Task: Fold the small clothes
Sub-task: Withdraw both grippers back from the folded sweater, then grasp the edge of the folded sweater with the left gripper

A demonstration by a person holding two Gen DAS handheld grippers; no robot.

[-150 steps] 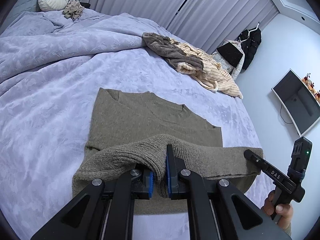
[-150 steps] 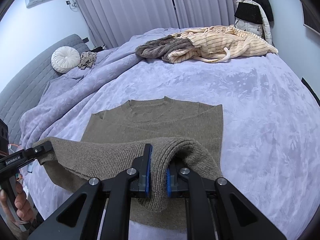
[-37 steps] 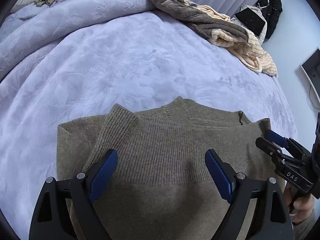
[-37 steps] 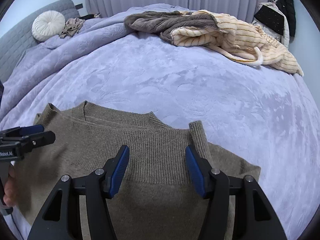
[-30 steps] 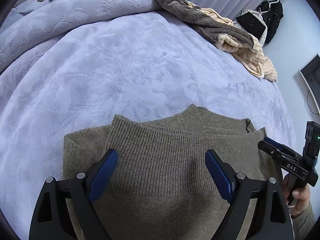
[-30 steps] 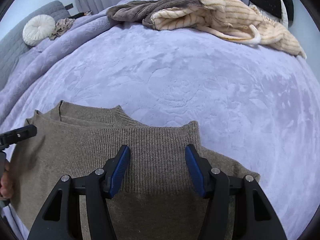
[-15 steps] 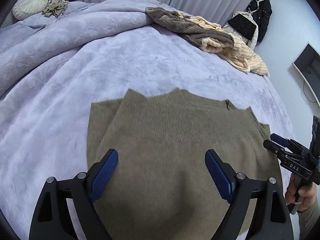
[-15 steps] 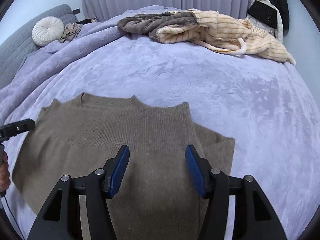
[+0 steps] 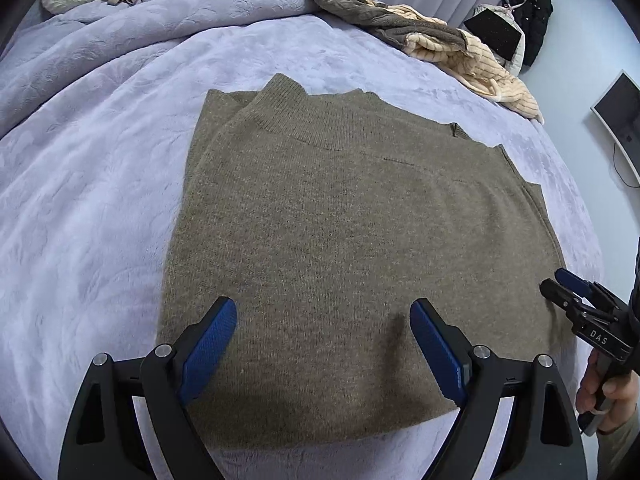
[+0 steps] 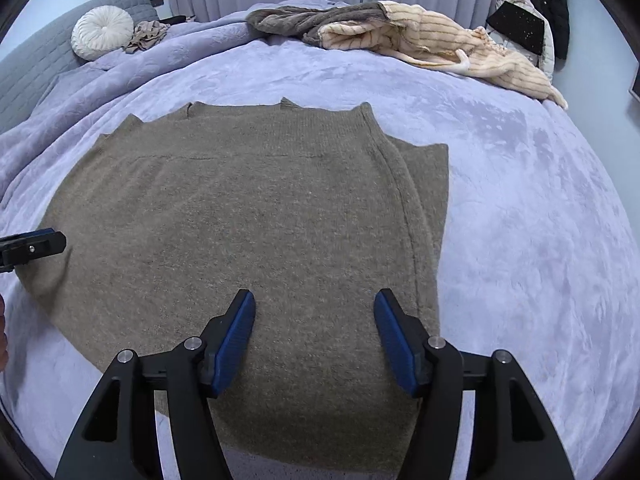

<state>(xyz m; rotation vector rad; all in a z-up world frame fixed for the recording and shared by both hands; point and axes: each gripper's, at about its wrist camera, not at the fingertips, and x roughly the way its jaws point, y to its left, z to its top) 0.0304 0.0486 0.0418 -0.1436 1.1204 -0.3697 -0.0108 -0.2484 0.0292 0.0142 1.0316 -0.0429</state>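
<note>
- Olive sweater [image 9: 352,248] folded flat on the lavender bed [image 9: 100,208], ribbed hem edge on top, near the far edge.
- Left claw [image 9: 322,344] spread wide above the near fold, nothing gripped.
- Right claw [image 10: 314,332] opening, blue pads clear of the knit, nothing pinched.
- Only from the left: wall screen [image 9: 620,120], hand [image 9: 604,396] gripping the right handle.
- Only from the right: round cushion [image 10: 102,36], grey headboard [image 10: 36,68], sweater's stepped right edge.
- Both: striped clothes heap [image 10: 420,36] far back.

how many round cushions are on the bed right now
1. The round white cushion sits at the far left end of the bed, against the grey headboard, beside a crumpled beige cloth. Others may lie out of view.
</note>
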